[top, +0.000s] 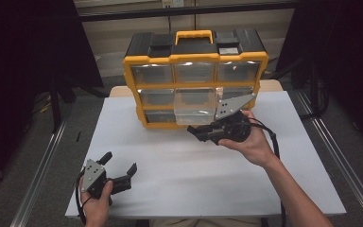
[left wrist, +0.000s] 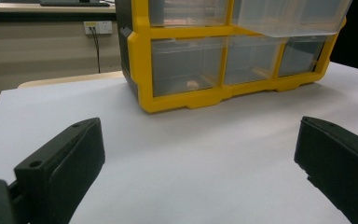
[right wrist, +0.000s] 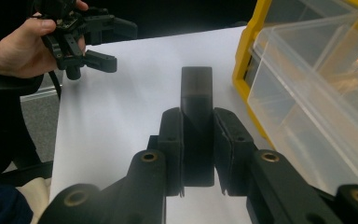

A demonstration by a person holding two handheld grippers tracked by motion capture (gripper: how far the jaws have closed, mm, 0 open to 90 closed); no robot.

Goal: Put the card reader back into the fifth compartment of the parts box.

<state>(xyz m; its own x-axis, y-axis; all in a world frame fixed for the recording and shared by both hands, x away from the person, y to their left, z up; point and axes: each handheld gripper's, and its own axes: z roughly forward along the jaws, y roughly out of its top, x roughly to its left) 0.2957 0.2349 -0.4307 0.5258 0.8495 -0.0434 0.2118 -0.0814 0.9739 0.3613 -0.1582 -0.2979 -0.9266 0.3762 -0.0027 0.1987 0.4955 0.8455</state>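
Nearest, at the desk's near-left corner, the left tool [top: 121, 171] sits low in the person's left hand [top: 96, 203]. Its two black jaws stand wide apart with nothing between them; in the left gripper view they frame bare white desk [left wrist: 177, 154], and both point toward the organiser across it. A black cable loops down from this tool past the wrist.

Farther in and to the right, the right tool [top: 194, 132] is carried in the person's right hand [top: 250, 142], held above the desk with its jaws pointing left, just in front of the organiser. In the right gripper view its jaws are clamped narrow on a small black block [right wrist: 196, 116], a dark oblong piece that stands up between the pads [right wrist: 172, 140] and sticks out beyond them. The grey three-cornered plate [top: 231, 106] on top of this tool overlaps the organiser's front in the high view. The same view also catches the left tool [right wrist: 107, 44] far off at the upper left.

At the far side of the desk stands the yellow and black organiser [top: 196, 78], upright, with a yellow handle [top: 194, 36] on top and three rows of clear drawers. The middle drawer [top: 196, 106] of the middle row is pulled out toward the person; it lies just right of the right tool's jaws in the right gripper view [right wrist: 317, 93]. The other drawers are pushed in.
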